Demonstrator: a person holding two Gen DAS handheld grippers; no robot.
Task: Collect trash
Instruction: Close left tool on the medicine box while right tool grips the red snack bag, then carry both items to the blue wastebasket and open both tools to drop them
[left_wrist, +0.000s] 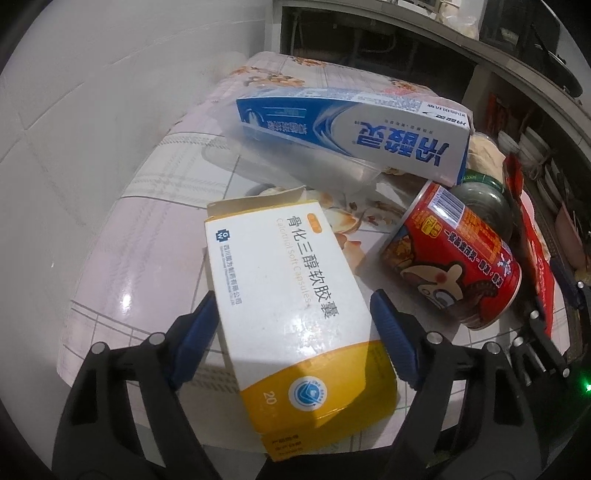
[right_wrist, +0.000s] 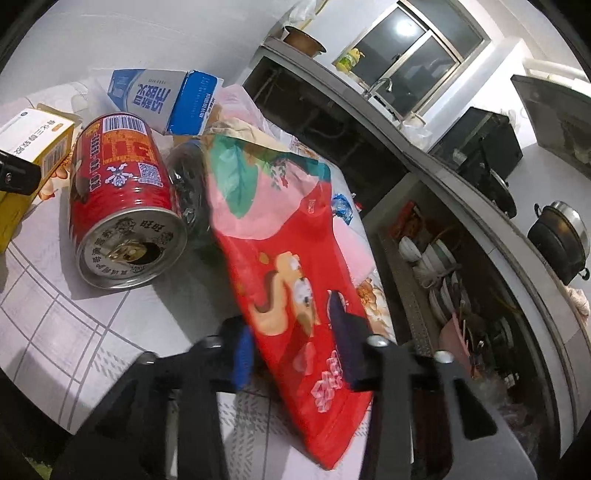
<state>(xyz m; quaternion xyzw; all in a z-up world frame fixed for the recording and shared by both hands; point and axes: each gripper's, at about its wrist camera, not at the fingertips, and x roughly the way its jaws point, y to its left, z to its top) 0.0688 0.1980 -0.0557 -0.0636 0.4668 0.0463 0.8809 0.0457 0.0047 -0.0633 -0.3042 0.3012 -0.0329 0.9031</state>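
Tablecloth (left_wrist: 122, 206) cluttered; dark jar (left_wrist: 484, 210) half hidden behind can (left_wrist: 454, 258).

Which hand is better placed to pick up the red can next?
Probably neither at once: the left gripper straddles the medicine box and the right gripper pinches the red snack bag. The red can lies between them.

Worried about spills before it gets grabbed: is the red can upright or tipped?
Tipped. The red can lies on its side on the table, its opened top facing the right wrist camera.
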